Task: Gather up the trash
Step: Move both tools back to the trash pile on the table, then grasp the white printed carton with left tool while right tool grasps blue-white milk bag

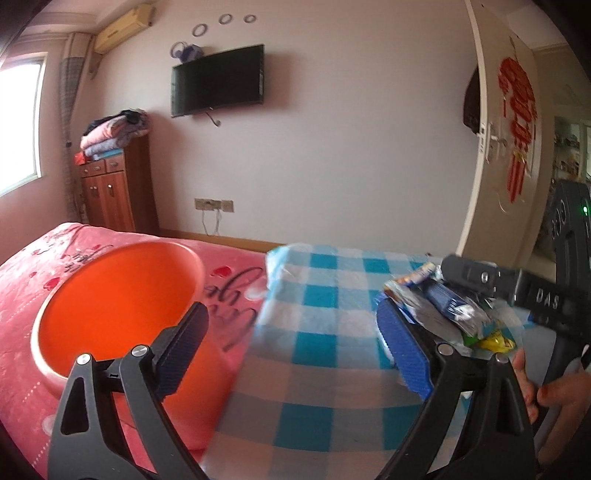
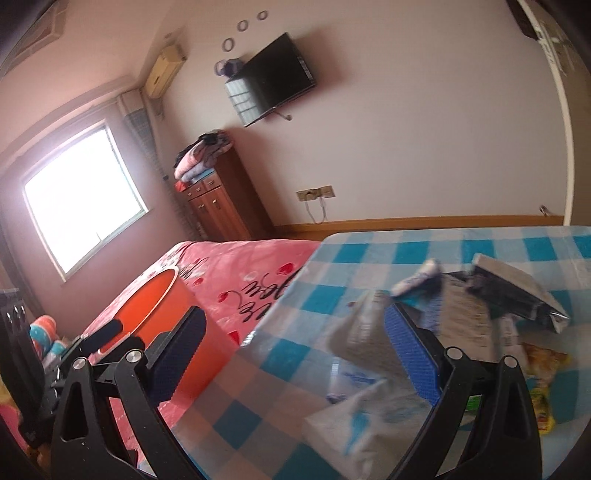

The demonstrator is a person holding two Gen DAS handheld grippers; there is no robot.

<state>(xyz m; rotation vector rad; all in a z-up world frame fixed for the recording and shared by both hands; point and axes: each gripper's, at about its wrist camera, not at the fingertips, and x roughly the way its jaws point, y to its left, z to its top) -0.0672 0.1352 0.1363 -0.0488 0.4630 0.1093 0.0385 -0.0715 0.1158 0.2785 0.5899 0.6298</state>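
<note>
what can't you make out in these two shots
- Trash pile: left wrist view, motion blur and the right gripper across it; labels unreadable.
- Orange basin: its bottom, hidden by the left gripper in the left wrist view; cut by the bed edge in the right wrist view.
- Wrappers: right wrist view, blurred; count unclear.

A dark television hangs on the far wall, 3 rings above it. Folded blankets top a wooden cabinet far left, beside the window.
</note>
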